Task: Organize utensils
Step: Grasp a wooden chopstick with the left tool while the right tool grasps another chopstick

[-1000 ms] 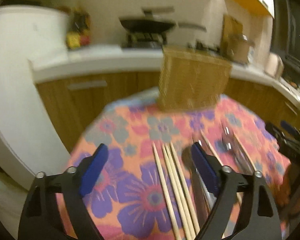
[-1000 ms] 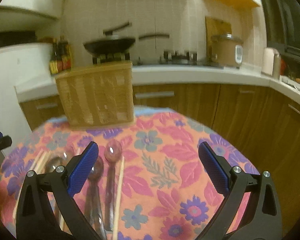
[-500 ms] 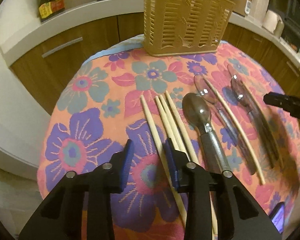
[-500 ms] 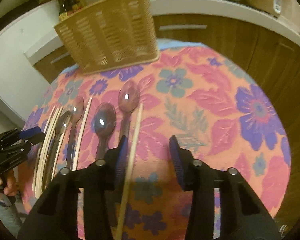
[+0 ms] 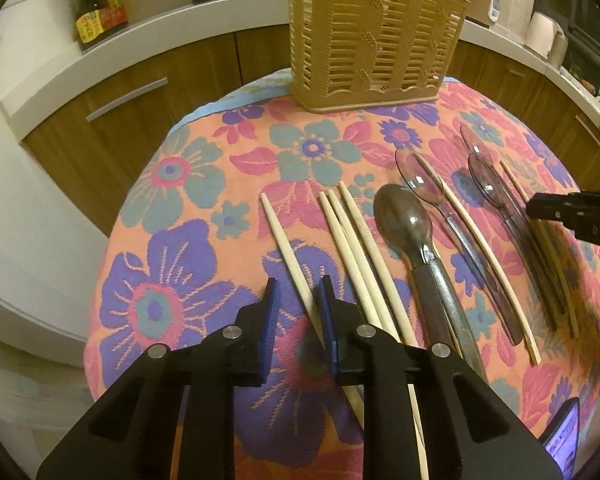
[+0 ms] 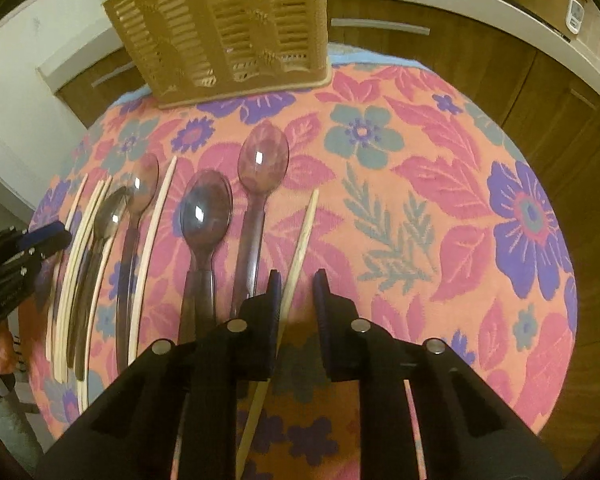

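Your left tongs (image 5: 296,296) have just been closing around a thin wooden chopstick (image 5: 284,248), low centre; pads look short of gripping. Your right tongs (image 6: 296,290) likewise straddle the far-right chopstick (image 6: 304,236). Clear plastic spoons (image 6: 206,216) lie between on the woven floral cloth (image 6: 440,200). Slatted holder (image 5: 374,36) stands at the desk's far edge; open cloth lies right.

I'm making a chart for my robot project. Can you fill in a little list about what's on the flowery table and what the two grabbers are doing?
table: flowery cloth
holder: tan slotted basket, upright at far edge
spoons: four, lying flat
left gripper: jaws just closing around leftmost chopstick, gap visible
right gripper: jaws just closing around rightmost chopstick, gap visible
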The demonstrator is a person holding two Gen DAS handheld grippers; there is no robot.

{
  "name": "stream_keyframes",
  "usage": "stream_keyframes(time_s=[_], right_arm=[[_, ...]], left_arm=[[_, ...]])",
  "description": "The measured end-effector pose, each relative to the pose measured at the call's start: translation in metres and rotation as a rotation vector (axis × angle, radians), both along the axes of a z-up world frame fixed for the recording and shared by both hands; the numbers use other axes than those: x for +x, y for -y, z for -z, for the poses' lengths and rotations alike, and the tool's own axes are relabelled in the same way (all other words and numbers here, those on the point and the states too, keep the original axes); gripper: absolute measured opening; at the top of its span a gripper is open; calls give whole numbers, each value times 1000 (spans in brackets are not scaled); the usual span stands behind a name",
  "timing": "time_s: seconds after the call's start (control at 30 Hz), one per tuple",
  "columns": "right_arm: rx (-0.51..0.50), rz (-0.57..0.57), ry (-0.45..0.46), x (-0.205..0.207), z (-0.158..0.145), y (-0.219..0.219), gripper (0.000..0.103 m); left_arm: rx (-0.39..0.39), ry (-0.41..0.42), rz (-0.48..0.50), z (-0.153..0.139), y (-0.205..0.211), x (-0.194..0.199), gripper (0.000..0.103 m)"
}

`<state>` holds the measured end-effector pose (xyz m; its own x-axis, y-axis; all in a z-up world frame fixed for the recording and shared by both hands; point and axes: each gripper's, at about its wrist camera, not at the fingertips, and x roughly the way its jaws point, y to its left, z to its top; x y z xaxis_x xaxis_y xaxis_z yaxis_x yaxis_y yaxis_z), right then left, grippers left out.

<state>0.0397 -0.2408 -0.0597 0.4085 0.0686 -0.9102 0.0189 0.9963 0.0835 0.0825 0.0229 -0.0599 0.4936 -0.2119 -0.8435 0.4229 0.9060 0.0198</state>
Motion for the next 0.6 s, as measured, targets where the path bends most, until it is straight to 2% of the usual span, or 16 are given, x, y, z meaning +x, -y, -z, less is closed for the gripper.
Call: stream_keyframes(time_s=[0.1, 0.27, 0.33, 0.4, 0.47, 0.53, 0.6], right_arm=[[-28, -26, -54, -2, -2, -5, 16], [-53, -76, -130, -7, -2, -13, 18], [-64, -87, -145, -4, -3, -14, 16], [-69, -101, -146, -1, -3, -14, 8], [-67, -110, -135, 1, -4, -17, 4], [-55, -117, -112, 2, -5, -15, 4], [-42, -122, -73, -2, -10, -14, 4]], left_arm=[[-8, -23, 3, -1, 0, 3, 23], [96, -26, 20, 1, 13, -1, 24], [119, -16, 20, 1, 15, -3, 23], [119, -11, 29, 2, 18, -5, 12], [127, 1, 37, 2, 22, -8, 4], [124, 14, 34, 2, 23, -10, 4], [81, 35, 33, -2, 22, -12, 4]])
